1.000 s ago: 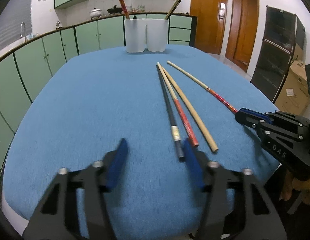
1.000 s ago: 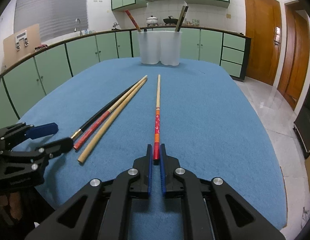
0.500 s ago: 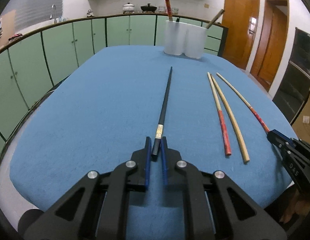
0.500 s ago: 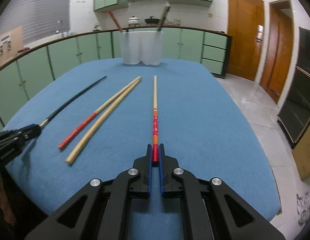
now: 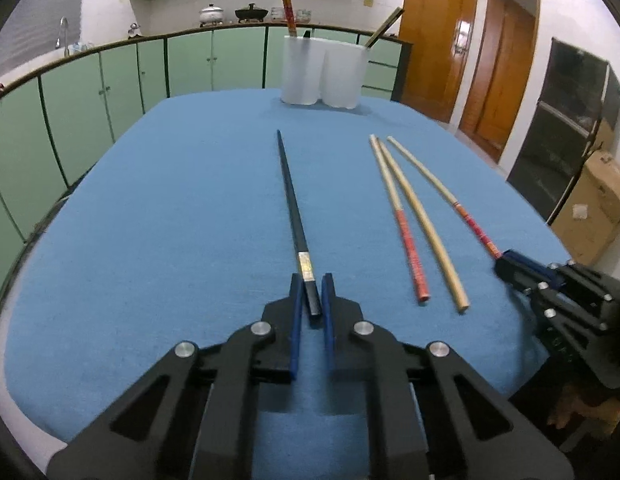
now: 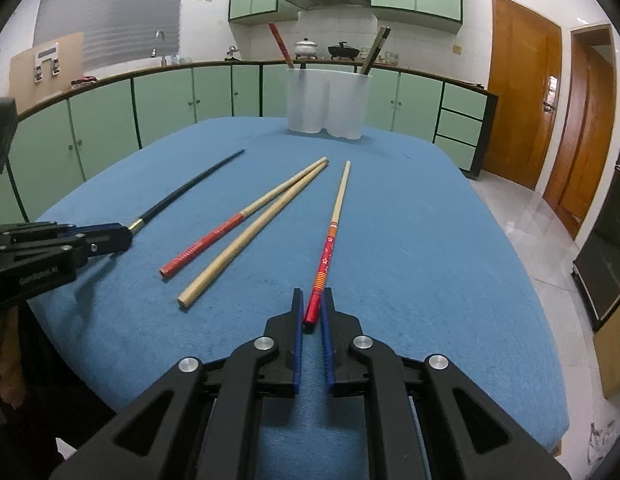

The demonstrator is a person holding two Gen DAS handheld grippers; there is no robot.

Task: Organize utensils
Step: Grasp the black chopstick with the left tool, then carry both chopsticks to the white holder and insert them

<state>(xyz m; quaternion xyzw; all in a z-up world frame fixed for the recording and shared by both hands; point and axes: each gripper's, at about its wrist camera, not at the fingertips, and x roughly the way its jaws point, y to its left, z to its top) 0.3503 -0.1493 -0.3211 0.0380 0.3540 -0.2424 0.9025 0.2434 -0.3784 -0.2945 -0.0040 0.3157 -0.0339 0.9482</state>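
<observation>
My left gripper [image 5: 311, 286] is shut on the near end of a black chopstick [image 5: 290, 196], which points away over the blue table [image 5: 170, 220]. My right gripper [image 6: 313, 300] is shut on the red end of a red-patterned chopstick [image 6: 333, 224]. A red-handled chopstick [image 6: 230, 228] and a plain wooden chopstick [image 6: 246, 236] lie loose on the table between the two grippers. A white two-part holder [image 6: 329, 104] stands at the far edge with a few chopsticks in it; it also shows in the left wrist view [image 5: 323, 72].
Green kitchen cabinets [image 6: 170, 108] curve behind the table. Wooden doors [image 6: 521, 100] and a dark cabinet [image 5: 561, 128] stand on the right, with a cardboard box [image 5: 597, 208] on the floor.
The left gripper closed on the black chopstick and carried it left, away from the other chopsticks. The right gripper stays shut on the red-patterned chopstick, which now looks raised.
</observation>
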